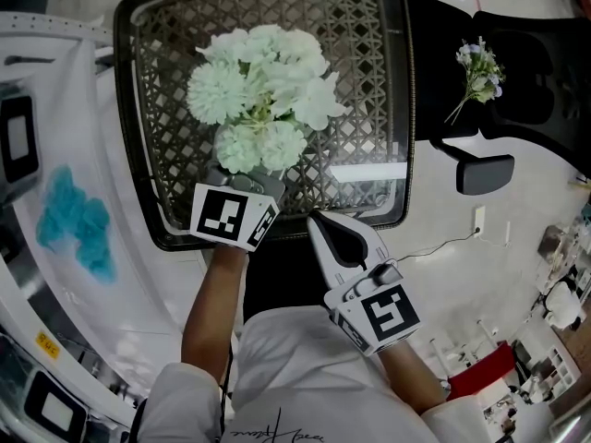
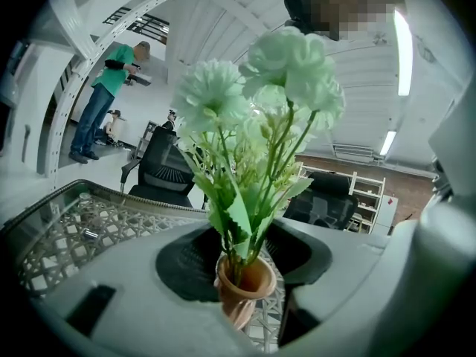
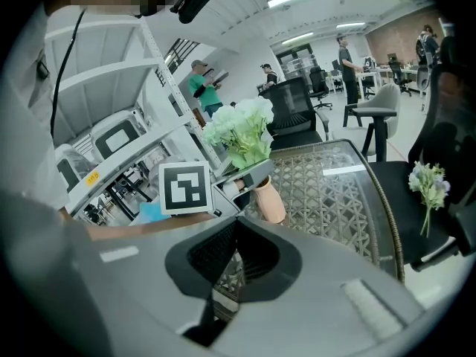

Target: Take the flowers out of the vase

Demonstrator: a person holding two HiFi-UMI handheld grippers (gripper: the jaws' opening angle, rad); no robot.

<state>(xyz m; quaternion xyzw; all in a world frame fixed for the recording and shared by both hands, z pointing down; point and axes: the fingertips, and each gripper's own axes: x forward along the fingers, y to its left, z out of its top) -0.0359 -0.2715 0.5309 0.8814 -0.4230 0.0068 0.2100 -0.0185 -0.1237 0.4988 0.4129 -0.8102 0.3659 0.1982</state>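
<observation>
A bunch of pale green-white flowers (image 1: 263, 90) stands in a small terracotta vase (image 2: 242, 292) on the glass-topped lattice table (image 1: 406, 109). In the head view the blooms hide the vase. My left gripper (image 1: 249, 175) reaches in from the table's near edge. In the left gripper view its two black pads (image 2: 186, 262) sit against either side of the vase's rim, with the stems (image 2: 260, 169) rising between them. My right gripper (image 1: 316, 220) hangs just off the table's near edge, right of the vase, its jaws together on nothing. The right gripper view shows the vase (image 3: 271, 199) beyond its tips.
A second small bunch of flowers (image 1: 478, 72) lies on a black office chair (image 1: 526, 100) to the table's right. White shelving with a blue object (image 1: 78, 224) stands at the left. People (image 2: 104, 95) stand in the room behind the table.
</observation>
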